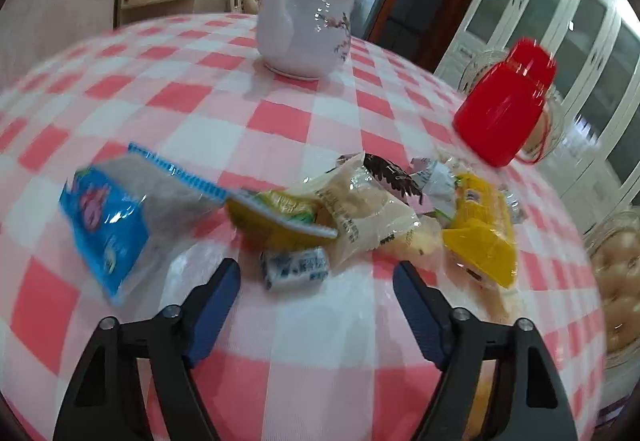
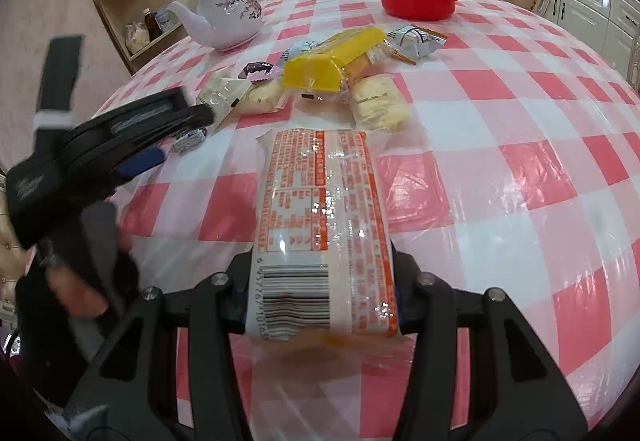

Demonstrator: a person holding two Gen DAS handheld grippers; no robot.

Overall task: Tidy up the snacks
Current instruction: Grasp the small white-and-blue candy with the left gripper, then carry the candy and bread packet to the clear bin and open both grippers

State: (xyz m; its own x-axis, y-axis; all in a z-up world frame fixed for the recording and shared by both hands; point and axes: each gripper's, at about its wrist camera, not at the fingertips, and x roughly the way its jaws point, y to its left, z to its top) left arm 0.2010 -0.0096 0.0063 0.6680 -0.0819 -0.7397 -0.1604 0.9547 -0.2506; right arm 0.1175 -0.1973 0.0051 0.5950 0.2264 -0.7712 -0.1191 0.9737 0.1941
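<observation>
1. Left wrist view, lower left to lower right: left gripper (image 1: 316,281) spread wide, blue-padded fingers (image 1: 214,311) apart, nothing between them; it hovers over the checked tablecloth (image 1: 312,337).
2. Left of centre: blue snack packet (image 1: 108,225), blurred, lying on the cloth.
3. Centre: small blue-and-white candy (image 1: 296,267) just ahead of the gap between the fingers; behind it a yellow-green packet (image 1: 276,215) touching a pale clear-wrapped pastry (image 1: 368,213).
4. Right of centre: yellow packet (image 1: 480,237) at the pile's right end; dark and silver wrappers behind it, too blurred to identify.
5. Upper centre: white teapot (image 1: 302,29). Upper right: red thermos jug (image 1: 504,105), well apart from the teapot.
6. Right wrist view, left edge: the left gripper (image 2: 152,145) seen from the side, reaching toward the pile.
7. Bottom centre: right gripper (image 2: 324,297) clamped on an orange-printed packet (image 2: 320,209), barcode end nearest the camera, far end extending up to frame centre; whether it rests on the cloth is probably not decidable here.
8. Upper centre: snack pile with the yellow packet (image 2: 332,61) on top.
</observation>
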